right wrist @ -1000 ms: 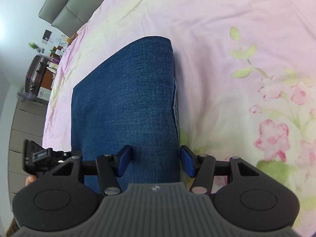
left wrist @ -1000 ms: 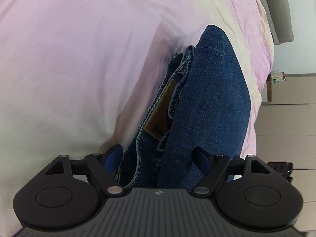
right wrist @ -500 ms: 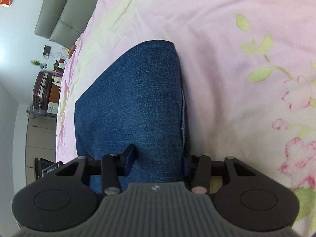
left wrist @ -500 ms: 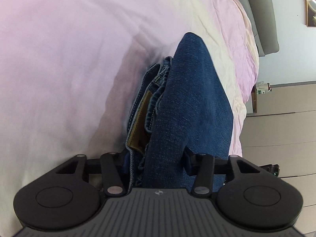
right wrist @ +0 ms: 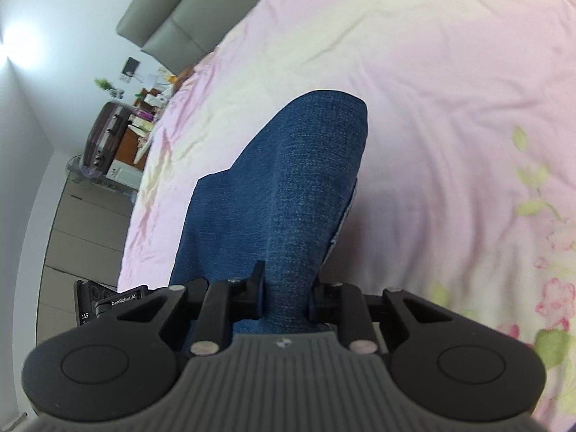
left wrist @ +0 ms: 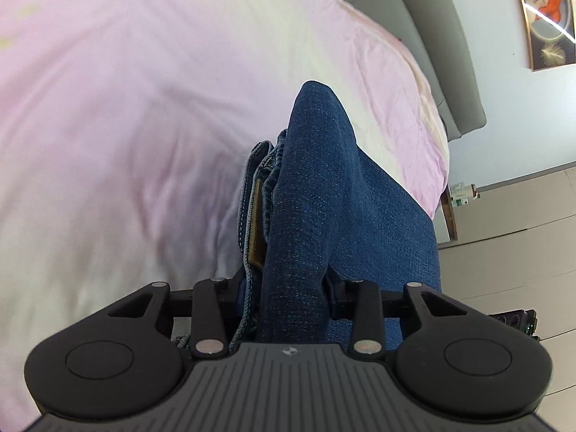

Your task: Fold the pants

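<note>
On pink bedsheet (left wrist: 144, 126): jeans (left wrist: 324, 187) pinched by closing jaws of both grippers; grey headboard (right wrist: 172, 18) beyond.

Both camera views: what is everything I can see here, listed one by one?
jeans: one pair, dark blue, folded on the bed, near end lifted by both grippers
bedsheet: one, pink, flower print at one side, covers the bed
headboard: one, grey, behind the bed
suitcase: one, dark purple, beside the bed
wall picture: one, framed, on the wall
left gripper: black, closing on the jeans
right gripper: black, closing on the jeans
</note>
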